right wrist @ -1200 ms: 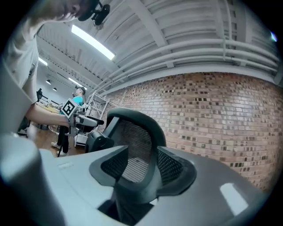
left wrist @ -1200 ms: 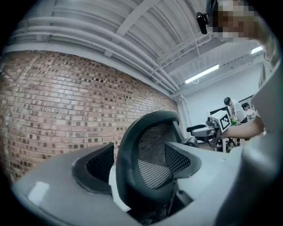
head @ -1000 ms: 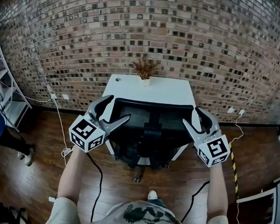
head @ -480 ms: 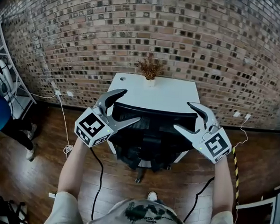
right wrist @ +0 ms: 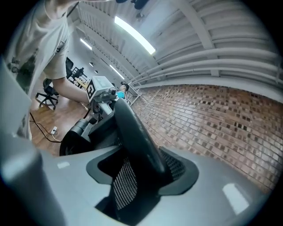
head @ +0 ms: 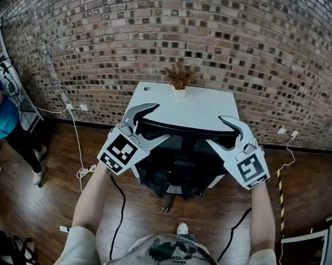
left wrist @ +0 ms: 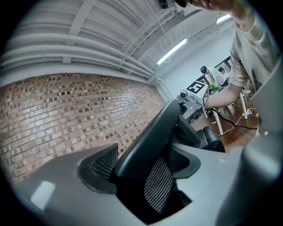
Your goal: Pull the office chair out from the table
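Watching both gripper views, I see the top rim of the office chair (head: 179, 144) standing between each pair of jaws. The left gripper (head: 163, 120) straddles the backrest's left upper corner and the right gripper (head: 213, 131) straddles the right one. Both sets of jaws are closing, but in the head view they sit apart from the rim on either side, so I judge that neither has clamped yet. The chair itself is tucked in, its seat under the white table (head: 156, 100) that stands against the brick wall (head: 216, 42), with a small potted plant (head: 179, 77) at the table's far edge. My main worry is the grip: that rim (left wrist: 146, 137) looks smooth and rounded, and if I pull before the pads bite, the jaws could slide up and off it. An uneven pull, one hand ahead of the other, would likely swivel the chair rather than roll it straight. Anything under the table that catches could jolt the top and tip the plant. The cable (head: 118, 210) trailing on the wooden floor and my own shoe (head: 182, 230) lie right in the chair's path, so a castor may snag or run into me.
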Demonstrator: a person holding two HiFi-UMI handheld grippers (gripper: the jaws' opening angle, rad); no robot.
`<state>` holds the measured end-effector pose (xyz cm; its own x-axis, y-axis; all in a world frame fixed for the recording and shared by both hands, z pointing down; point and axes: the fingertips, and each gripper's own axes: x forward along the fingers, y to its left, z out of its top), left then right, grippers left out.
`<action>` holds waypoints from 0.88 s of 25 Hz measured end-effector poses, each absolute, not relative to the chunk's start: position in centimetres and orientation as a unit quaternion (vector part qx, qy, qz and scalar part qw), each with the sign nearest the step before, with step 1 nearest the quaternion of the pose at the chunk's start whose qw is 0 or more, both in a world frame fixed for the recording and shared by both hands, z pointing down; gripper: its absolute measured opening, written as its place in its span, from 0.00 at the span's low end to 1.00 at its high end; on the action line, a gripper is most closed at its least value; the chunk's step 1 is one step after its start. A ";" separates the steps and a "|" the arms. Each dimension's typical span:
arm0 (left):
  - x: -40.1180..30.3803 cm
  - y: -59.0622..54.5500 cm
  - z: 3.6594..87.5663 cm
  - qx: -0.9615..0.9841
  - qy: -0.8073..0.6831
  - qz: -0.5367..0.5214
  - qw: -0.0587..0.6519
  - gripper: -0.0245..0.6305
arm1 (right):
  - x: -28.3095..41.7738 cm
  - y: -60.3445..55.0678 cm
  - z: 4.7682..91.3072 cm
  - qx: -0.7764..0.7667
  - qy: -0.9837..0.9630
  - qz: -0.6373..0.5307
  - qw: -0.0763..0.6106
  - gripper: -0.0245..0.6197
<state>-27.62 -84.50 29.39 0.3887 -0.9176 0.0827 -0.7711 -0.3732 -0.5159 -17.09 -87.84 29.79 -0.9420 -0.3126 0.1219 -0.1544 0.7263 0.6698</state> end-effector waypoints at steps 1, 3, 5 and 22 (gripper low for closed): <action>-27.5 -84.4 29.5 -0.808 0.522 -0.181 0.203 0.57 | -17.0 -87.8 29.9 0.130 -0.921 -0.348 0.114 0.42; -27.5 -84.2 29.6 -0.808 0.521 -0.182 0.205 0.57 | -17.0 -87.7 30.0 0.139 -0.920 -0.349 0.114 0.43; -27.6 -84.1 29.6 -0.809 0.520 -0.185 0.201 0.56 | -17.1 -87.7 30.0 0.145 -0.919 -0.349 0.113 0.44; -25.9 -80.8 29.2 -0.805 0.511 -0.198 0.227 0.54 | -15.5 -84.8 29.5 0.180 -0.914 -0.349 0.104 0.45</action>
